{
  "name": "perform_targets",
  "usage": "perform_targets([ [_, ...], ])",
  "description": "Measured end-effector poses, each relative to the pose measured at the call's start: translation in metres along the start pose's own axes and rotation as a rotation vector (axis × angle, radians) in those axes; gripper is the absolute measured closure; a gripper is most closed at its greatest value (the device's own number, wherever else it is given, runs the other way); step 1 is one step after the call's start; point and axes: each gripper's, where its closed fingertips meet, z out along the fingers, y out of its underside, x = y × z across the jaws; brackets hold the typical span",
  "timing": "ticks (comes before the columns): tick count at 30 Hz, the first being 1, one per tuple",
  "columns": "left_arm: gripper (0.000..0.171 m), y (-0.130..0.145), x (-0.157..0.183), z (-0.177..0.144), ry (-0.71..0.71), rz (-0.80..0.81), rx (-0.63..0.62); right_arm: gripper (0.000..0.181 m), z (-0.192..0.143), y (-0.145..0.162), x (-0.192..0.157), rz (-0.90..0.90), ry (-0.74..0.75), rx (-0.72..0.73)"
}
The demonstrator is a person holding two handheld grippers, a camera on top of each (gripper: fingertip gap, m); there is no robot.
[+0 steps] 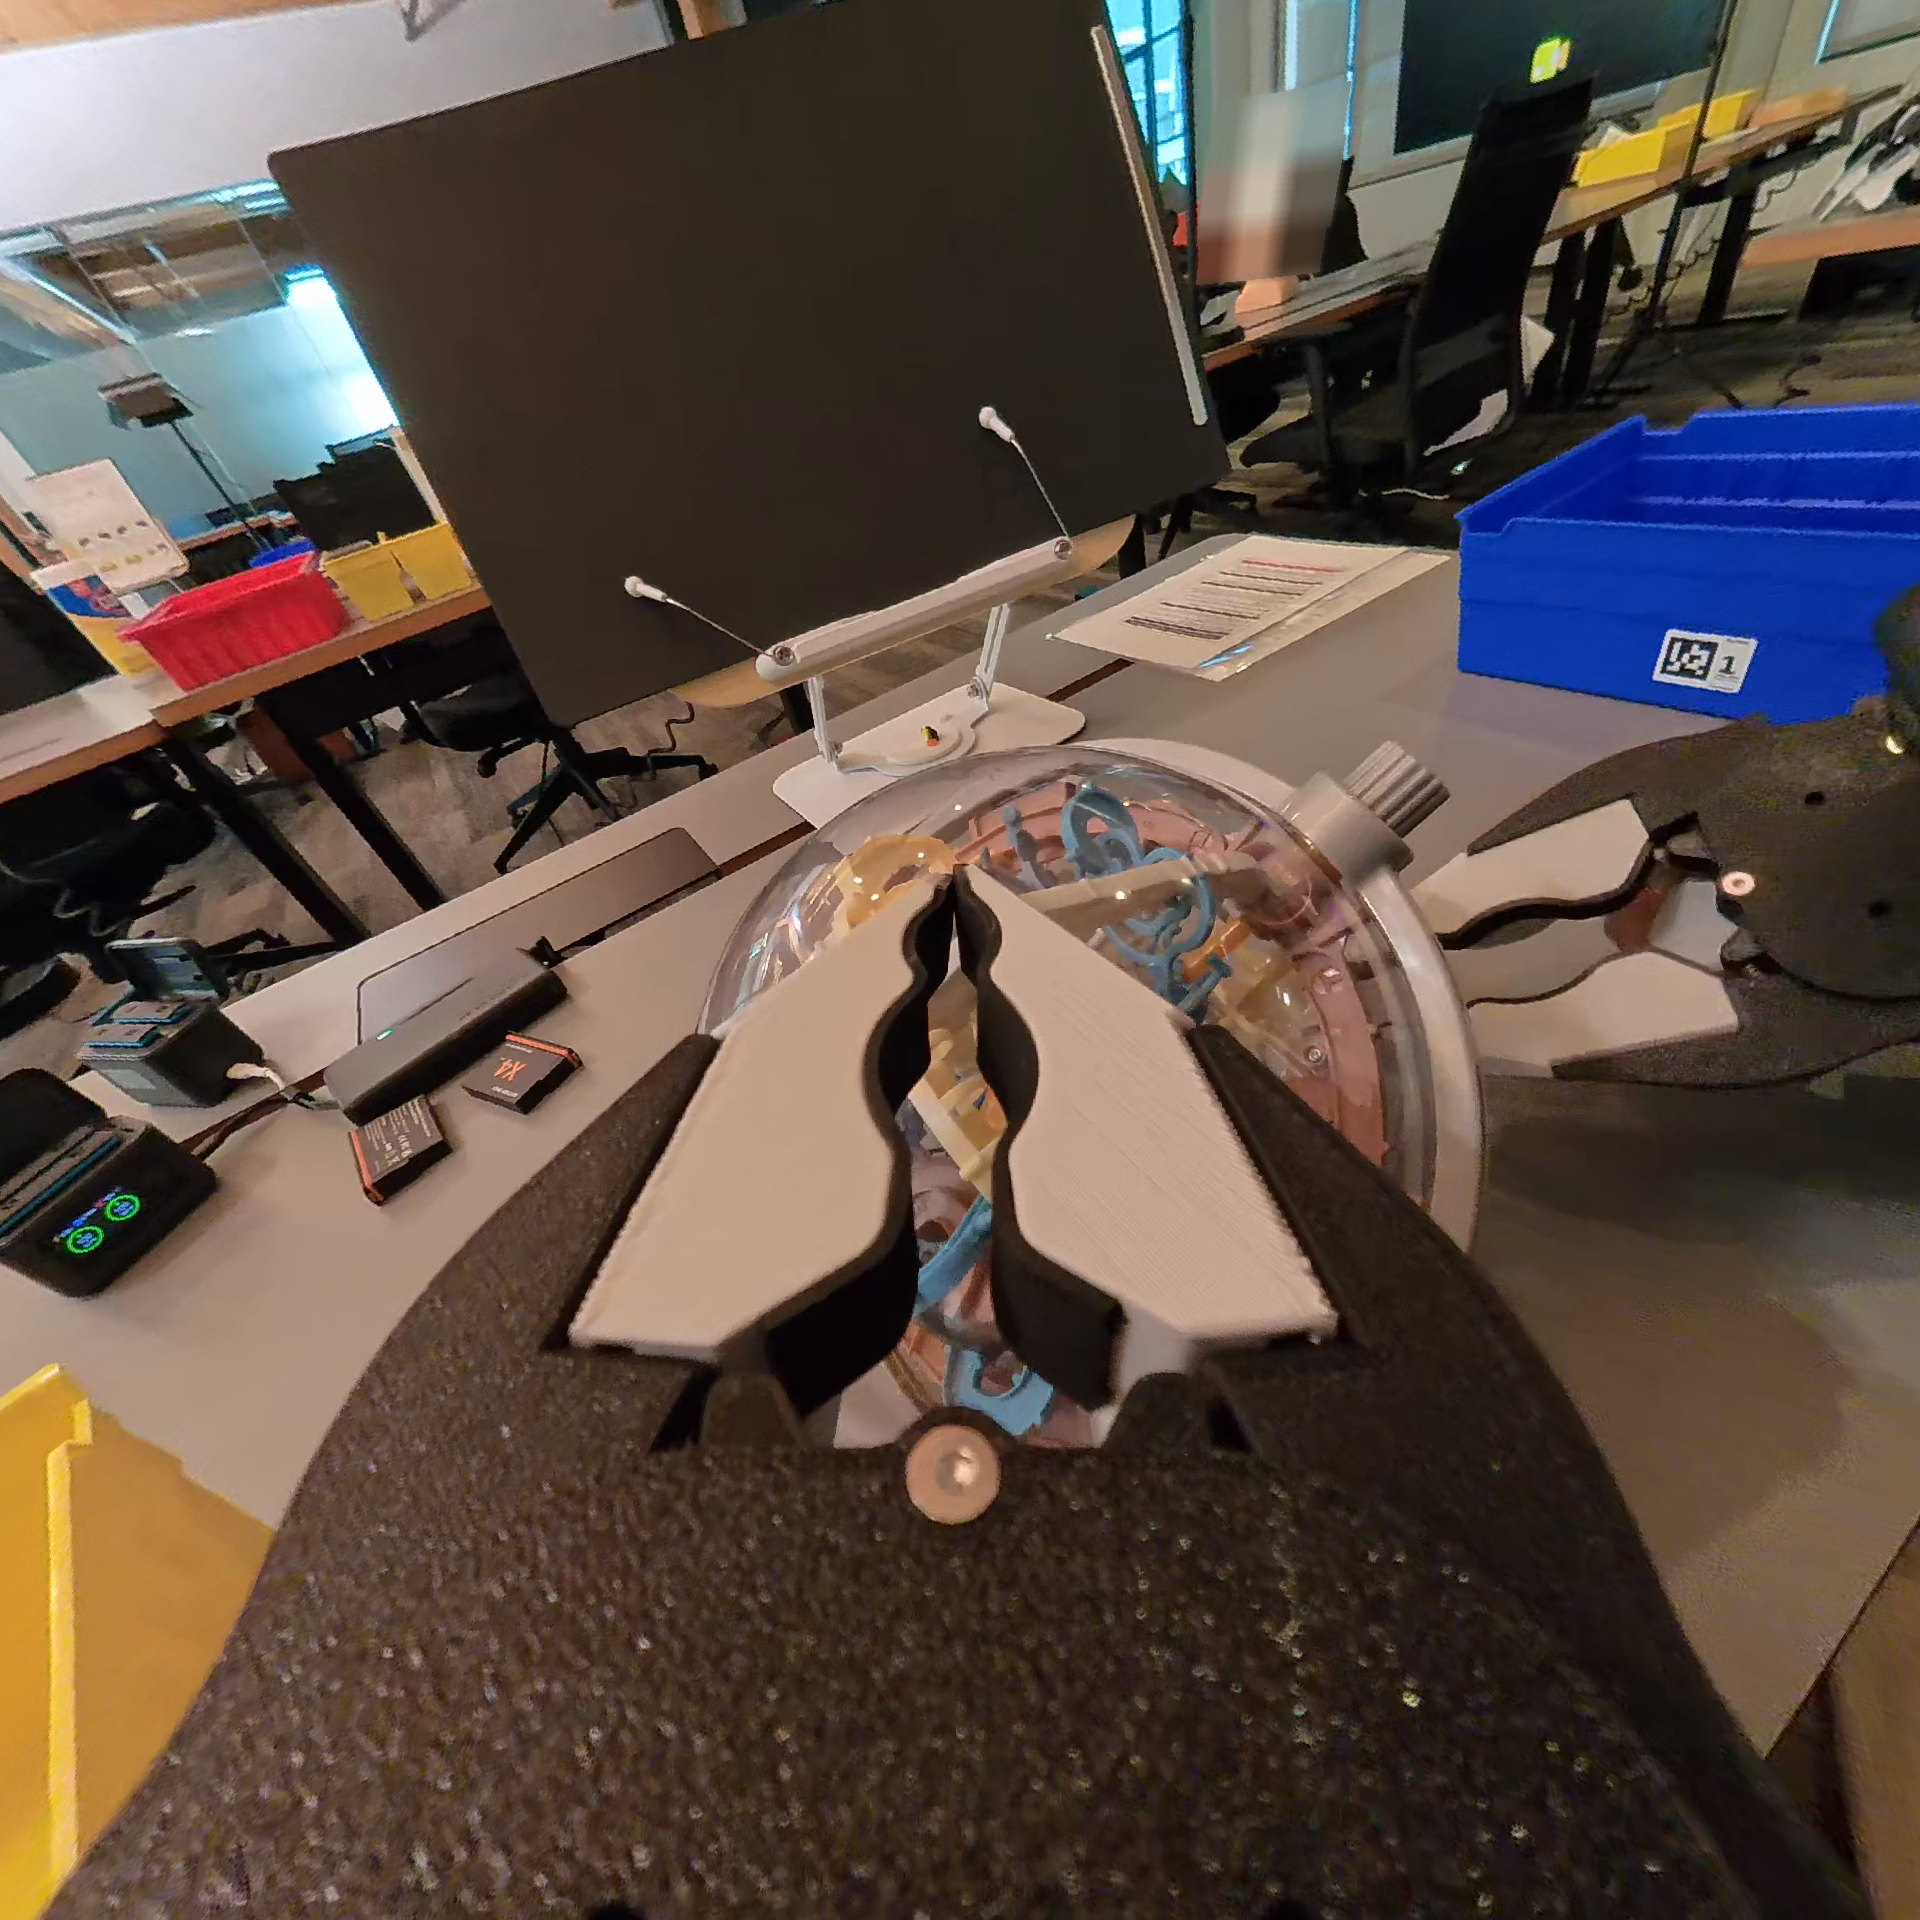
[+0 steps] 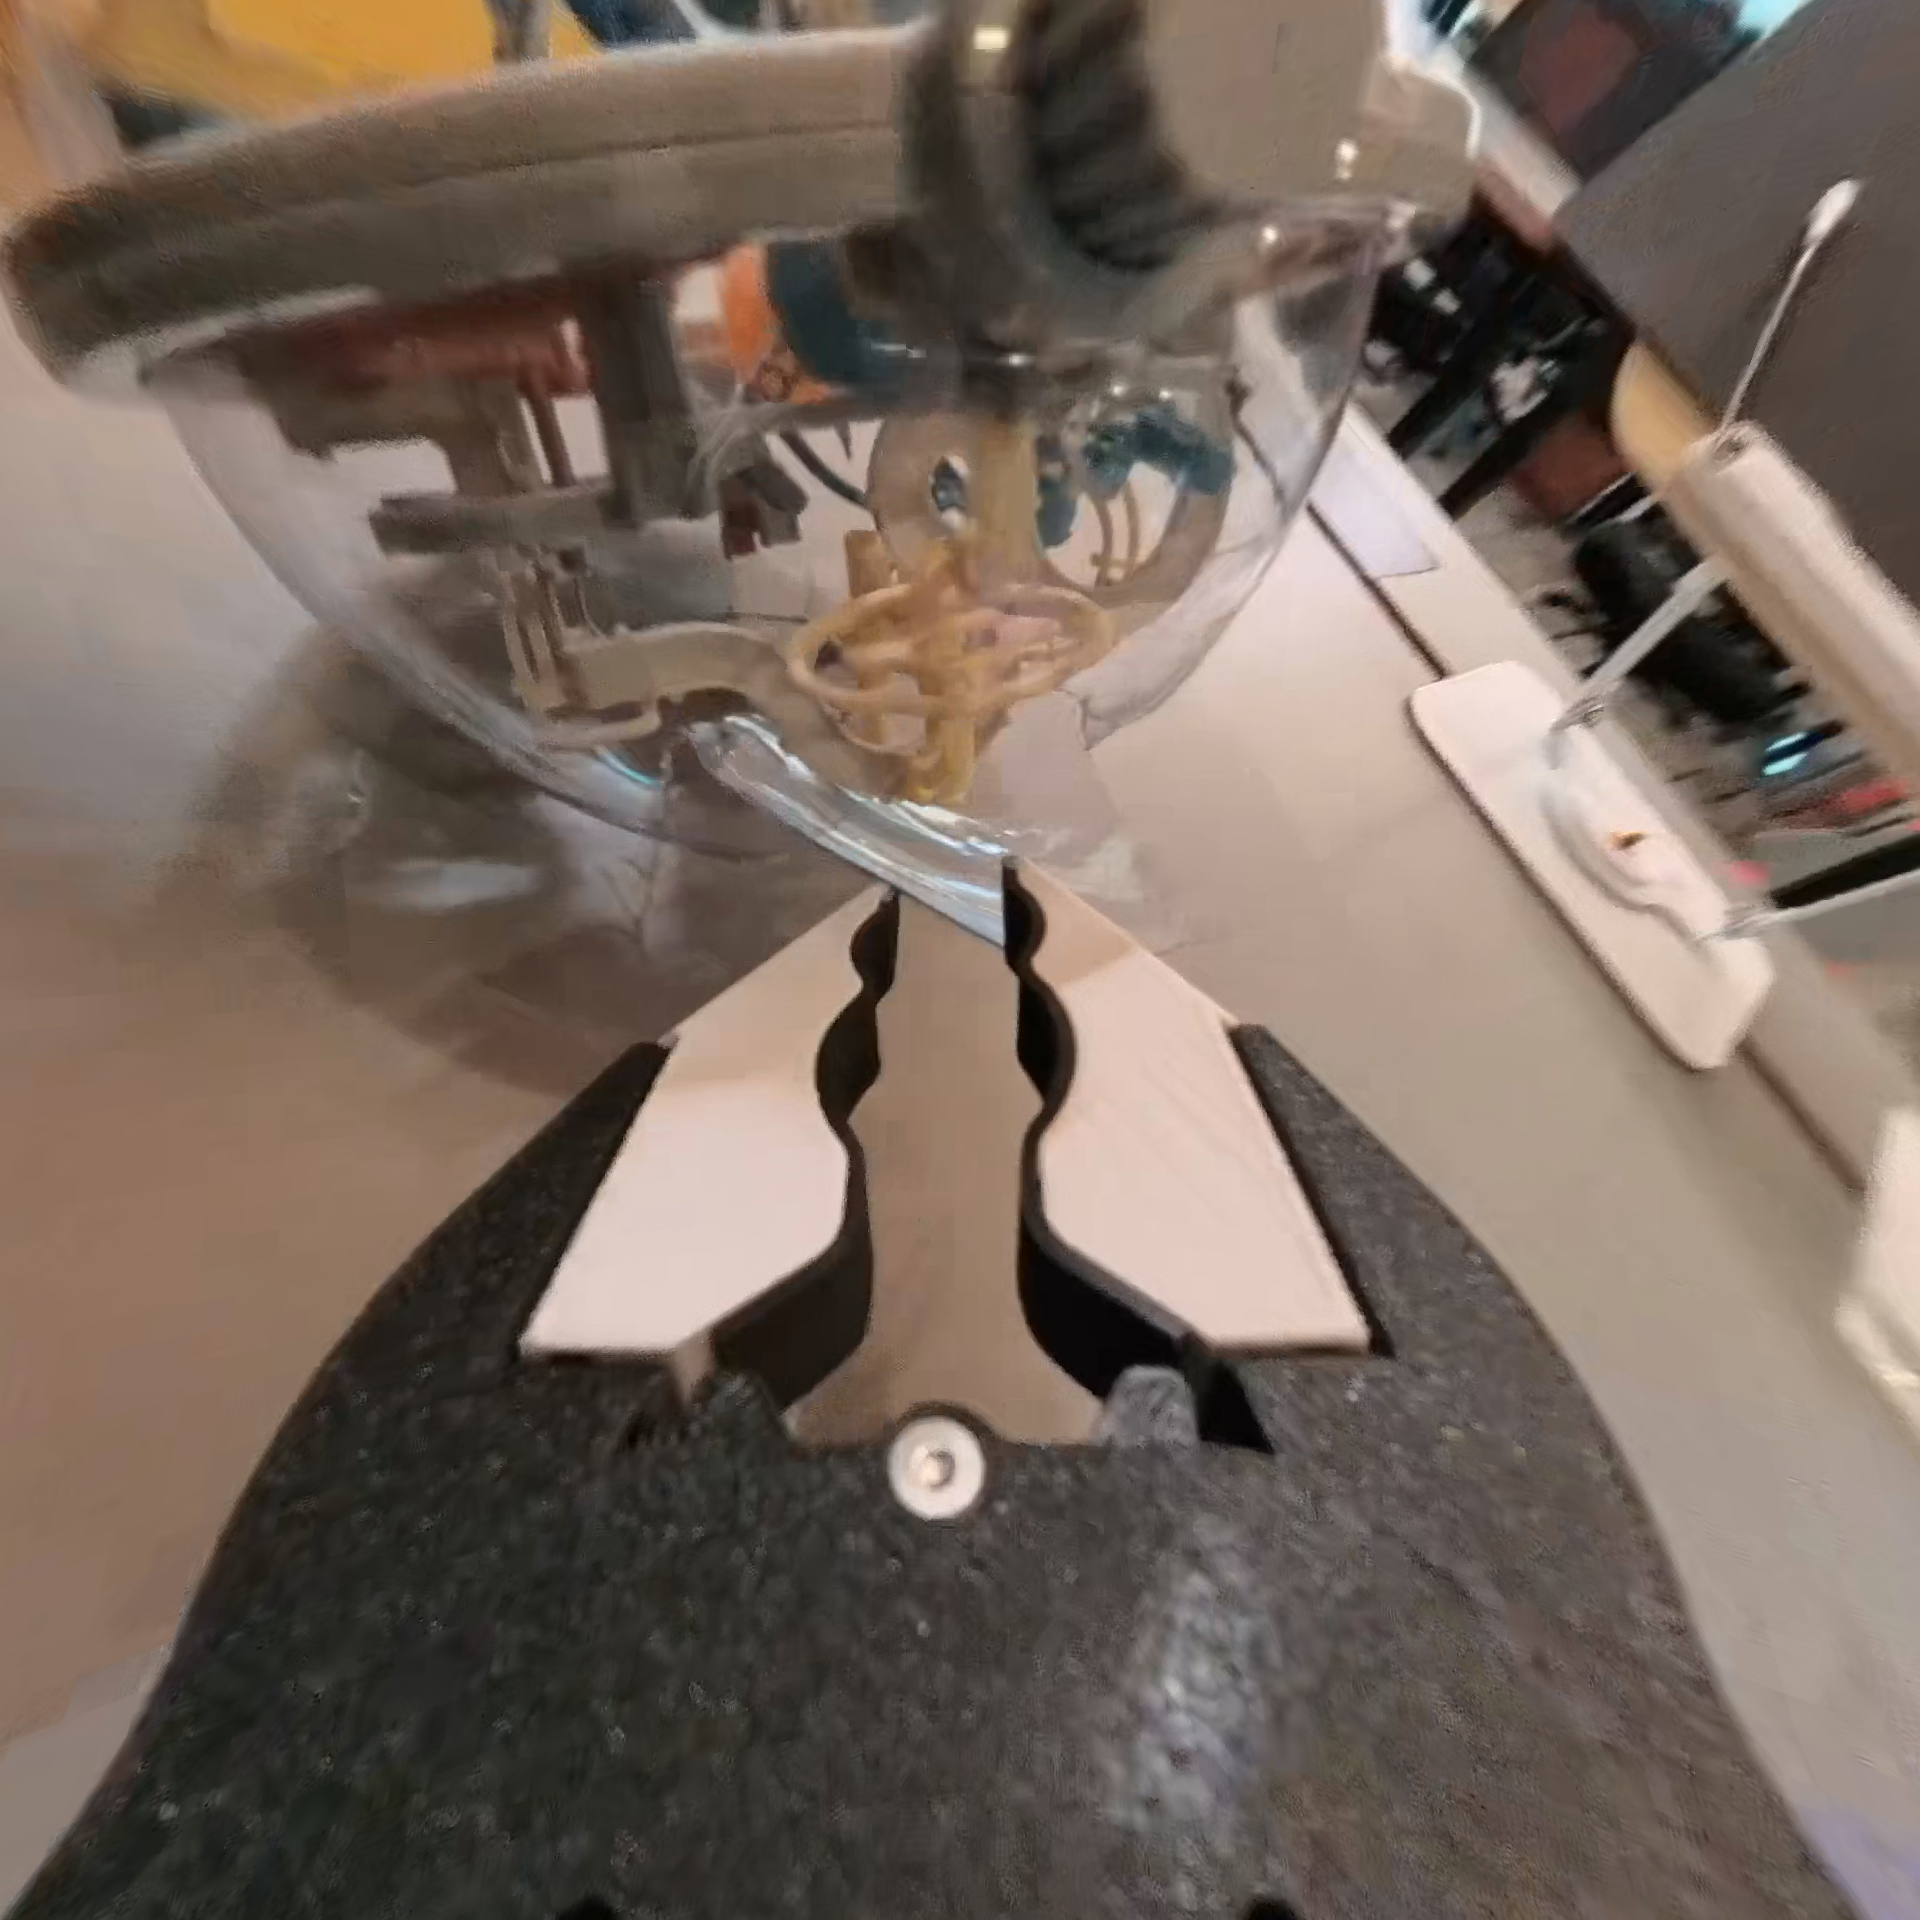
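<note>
Two grippers at one clear maze ball [image 1: 1226, 987] on grey table [image 1: 1621, 1299], near far edge. Left gripper [image 1: 958, 883]: jaws closed, tips over ball's top. Right gripper [image 2: 951, 894]: jaws slightly parted, empty, tips just beside ball's lower shell. Blue bin [image 1: 1704, 561] at far right corner.

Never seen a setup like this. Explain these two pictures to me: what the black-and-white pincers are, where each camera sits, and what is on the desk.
Each pincer is a hand-held claw with a camera behind its two fingers. The left wrist view looks along the left claw, tips nearly closed above a clear maze ball on the grey desk. The right claw shows in its own blurred view, slightly parted, tips at the ball's underside. Neither clearly grips it. Also there: a blue bin, a black board on a white stand, a printed sheet, chargers and batteries.
</note>
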Motion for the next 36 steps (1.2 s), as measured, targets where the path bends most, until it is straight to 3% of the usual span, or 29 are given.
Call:
perform_targets([
  [2, 0.171, 0.0, 0.001, 0.001, 0.0, 0.0, 0.003, 0.16, -0.003, -0.003, -0.003, 0.113, -0.074, 0.022],
  [5, 0.171, -0.001, 0.0, 0.001, -0.027, 0.021, 0.002, 0.179, -0.032, -0.043, 0.019, 0.459, -0.157, 0.294],
  [7, 0.171, 0.001, -0.006, 0.0, -0.072, 0.057, -0.012, 0.177, -0.059, -0.062, 0.029, 0.664, -0.334, 0.461],
  [9, 0.171, 0.001, -0.003, -0.001, -0.034, 0.023, -0.002, 0.175, -0.076, -0.068, 0.046, 0.788, -0.376, 0.58],
  [11, 0.171, -0.002, 0.005, -0.001, 0.031, -0.045, 0.02, 0.169, -0.074, -0.063, 0.053, 0.805, -0.324, 0.587],
  [13, 0.171, -0.003, 0.009, 0.0, 0.049, -0.057, 0.027, 0.15, -0.068, -0.066, 0.042, 0.797, -0.361, 0.558],
  [16, 0.171, -0.002, 0.009, 0.0, -0.004, 0.019, 0.012, 0.135, -0.069, -0.079, 0.023, 0.8, -0.459, 0.562],
  [20, 0.171, -0.002, 0.01, 0.0, -0.033, 0.073, 0.004, 0.123, -0.066, -0.085, 0.012, 0.775, -0.464, 0.549],
  [27, 0.171, -0.004, 0.019, -0.001, 0.019, 0.032, 0.025, 0.119, -0.059, -0.094, 0.001, 0.669, -0.36, 0.527],
  [30, 0.171, -0.003, 0.016, -0.001, 0.005, 0.047, 0.023, 0.119, -0.063, -0.096, -0.002, 0.705, -0.433, 0.552],
  [33, 0.171, -0.002, 0.011, -0.002, -0.014, 0.054, 0.019, 0.121, -0.07, -0.098, -0.014, 0.776, -0.608, 0.569],
  [36, 0.171, 0.0, 0.007, -0.004, -0.022, 0.048, 0.018, 0.128, -0.07, -0.099, -0.017, 0.786, -0.639, 0.577],
])
